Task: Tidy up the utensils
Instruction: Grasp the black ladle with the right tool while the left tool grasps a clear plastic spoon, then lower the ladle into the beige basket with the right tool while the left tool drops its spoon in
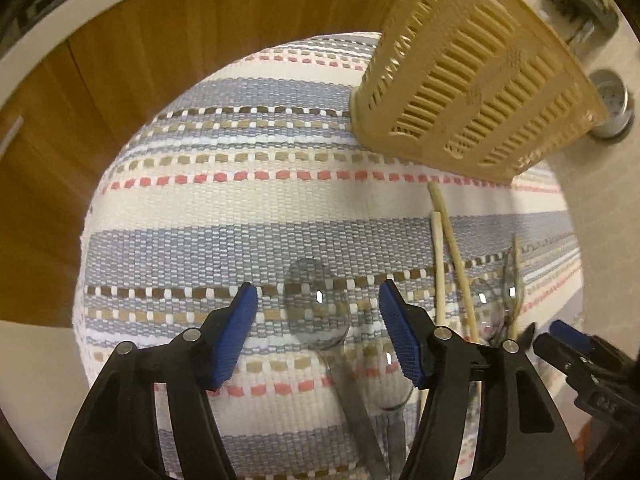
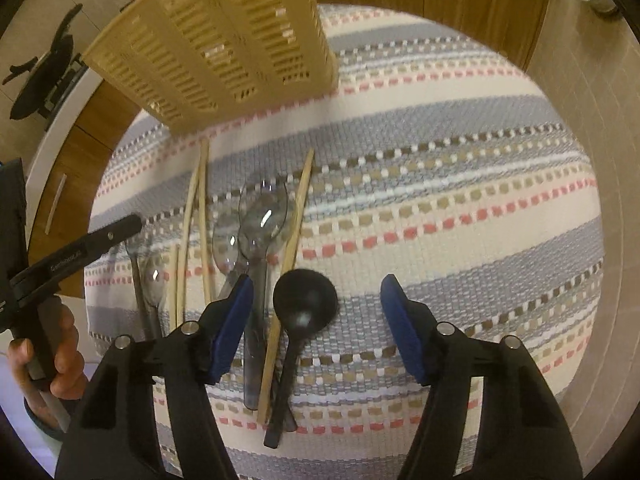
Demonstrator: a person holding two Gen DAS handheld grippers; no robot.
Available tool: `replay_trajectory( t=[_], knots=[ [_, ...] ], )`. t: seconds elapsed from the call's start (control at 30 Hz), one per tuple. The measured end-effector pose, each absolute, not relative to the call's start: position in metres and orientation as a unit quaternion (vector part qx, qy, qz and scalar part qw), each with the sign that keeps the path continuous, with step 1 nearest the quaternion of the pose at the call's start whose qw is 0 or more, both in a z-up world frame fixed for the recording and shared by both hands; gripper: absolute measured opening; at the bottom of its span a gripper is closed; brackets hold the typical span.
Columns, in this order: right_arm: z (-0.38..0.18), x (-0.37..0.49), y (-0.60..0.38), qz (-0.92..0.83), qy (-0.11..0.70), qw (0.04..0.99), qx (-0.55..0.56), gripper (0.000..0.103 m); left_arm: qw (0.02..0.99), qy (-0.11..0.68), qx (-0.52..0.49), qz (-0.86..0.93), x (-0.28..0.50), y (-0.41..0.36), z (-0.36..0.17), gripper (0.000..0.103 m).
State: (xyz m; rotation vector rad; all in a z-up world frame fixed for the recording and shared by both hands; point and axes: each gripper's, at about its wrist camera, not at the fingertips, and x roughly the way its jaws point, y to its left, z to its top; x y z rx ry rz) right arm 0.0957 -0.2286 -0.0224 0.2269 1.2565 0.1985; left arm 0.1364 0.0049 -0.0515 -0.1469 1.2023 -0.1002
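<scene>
A striped woven mat [image 1: 200, 208] holds loose utensils. In the left wrist view my left gripper [image 1: 318, 330] is open above a clear grey plastic spoon [image 1: 316, 304]; a second clear spoon [image 1: 390, 380] lies beside it, and wooden chopsticks [image 1: 440, 264] lie to the right. A tan slotted utensil basket [image 1: 472, 80] stands at the mat's far right. In the right wrist view my right gripper [image 2: 316, 324] is open above a black spoon [image 2: 304, 304], with clear spoons [image 2: 262, 216], chopsticks [image 2: 200, 208] and the basket [image 2: 216, 40] beyond.
Wooden cabinet fronts [image 1: 120, 52] lie past the mat's far edge. A metal round object [image 1: 612, 100] sits on the beige tiled surface to the right. The right gripper shows at the left wrist view's right edge [image 1: 560, 344]; the left gripper and the hand holding it show at the right wrist view's left [image 2: 60, 260].
</scene>
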Motion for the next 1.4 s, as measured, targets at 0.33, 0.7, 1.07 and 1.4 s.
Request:
replay_trajectory(
  t=[0.33, 0.7, 1.07, 1.4],
  knots=[
    [-0.036, 0.104, -0.195, 0.070, 0.616, 0.783, 0.049, 0.043, 0.829, 0.559, -0.005, -0.015, 0.143, -0.009, -0.050, 0.033],
    [-0.025, 0.088, -0.200, 0.074, 0.585, 0.807, 0.029, 0.035, 0.833, 0.542, -0.027, -0.111, 0.149, -0.008, -0.039, 0.032],
    [0.030, 0.062, -0.222, 0.108, 0.462, 0.879, 0.039, 0.035, 0.897, 0.420, -0.046, -0.130, 0.110, 0.016, 0.034, 0.031],
    [0.133, 0.023, -0.209, 0.079, 0.225, 0.971, -0.006, 0.035, 0.980, 0.185, -0.025, -0.075, 0.053, -0.005, 0.146, 0.031]
  ],
)
